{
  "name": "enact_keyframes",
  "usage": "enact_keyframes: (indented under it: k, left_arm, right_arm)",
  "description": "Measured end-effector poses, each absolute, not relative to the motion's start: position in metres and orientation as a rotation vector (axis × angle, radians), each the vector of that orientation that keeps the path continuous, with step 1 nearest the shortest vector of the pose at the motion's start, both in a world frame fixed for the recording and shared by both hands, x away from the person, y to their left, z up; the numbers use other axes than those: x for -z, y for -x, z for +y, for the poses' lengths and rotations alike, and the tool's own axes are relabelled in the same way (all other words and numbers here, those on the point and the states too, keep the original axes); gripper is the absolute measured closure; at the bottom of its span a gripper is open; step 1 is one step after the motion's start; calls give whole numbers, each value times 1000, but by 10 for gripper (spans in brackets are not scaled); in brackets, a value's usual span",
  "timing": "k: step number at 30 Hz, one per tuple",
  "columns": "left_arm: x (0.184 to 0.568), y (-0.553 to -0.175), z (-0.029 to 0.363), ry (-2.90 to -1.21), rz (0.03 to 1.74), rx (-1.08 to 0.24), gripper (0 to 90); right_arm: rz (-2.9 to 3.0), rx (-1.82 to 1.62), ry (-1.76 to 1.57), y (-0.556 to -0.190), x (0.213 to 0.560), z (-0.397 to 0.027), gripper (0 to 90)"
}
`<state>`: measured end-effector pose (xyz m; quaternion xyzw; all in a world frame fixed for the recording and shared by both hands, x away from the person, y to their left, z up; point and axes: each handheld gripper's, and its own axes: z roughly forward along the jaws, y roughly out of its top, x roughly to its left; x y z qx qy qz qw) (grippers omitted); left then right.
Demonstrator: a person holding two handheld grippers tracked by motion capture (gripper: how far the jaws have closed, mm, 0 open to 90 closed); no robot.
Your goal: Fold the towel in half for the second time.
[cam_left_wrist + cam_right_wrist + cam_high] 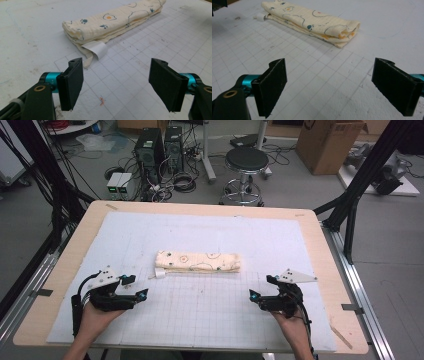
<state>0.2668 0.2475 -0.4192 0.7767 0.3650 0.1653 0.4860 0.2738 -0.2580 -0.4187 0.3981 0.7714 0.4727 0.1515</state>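
On the white gridded mat [210, 315]: a folded cloth [198, 262] is laid flat, near the mat's middle.
Cloth long axis: it runs left to right across the mat, square to the reach of both arms.
Cloth label: a white tag [98, 49] is seen curling out from the cloth's left end.
Left gripper [135, 287]: it is held near the cloth's left end, on the person's side; jaws are spread wide, nothing between them.
Right gripper [261, 287]: it is held near the cloth's right end, on the person's side; jaws are spread wide and empty.
Bearing: the cloth lies ahead of both sets of fingertips, apart from them.
Nearer hand: the left gripper is judged slightly closer to its end.
Next move (judged): each end is to be approached forward.
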Motion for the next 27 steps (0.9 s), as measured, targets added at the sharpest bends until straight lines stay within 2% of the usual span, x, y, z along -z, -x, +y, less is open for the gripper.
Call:
enact_keyframes:
  k: [27]
  left_arm:
    - [426, -244, 252, -1903, 892, -423, 273]
  right_arm:
    - [2239, -1319, -1148, -249, 429, -264, 123]
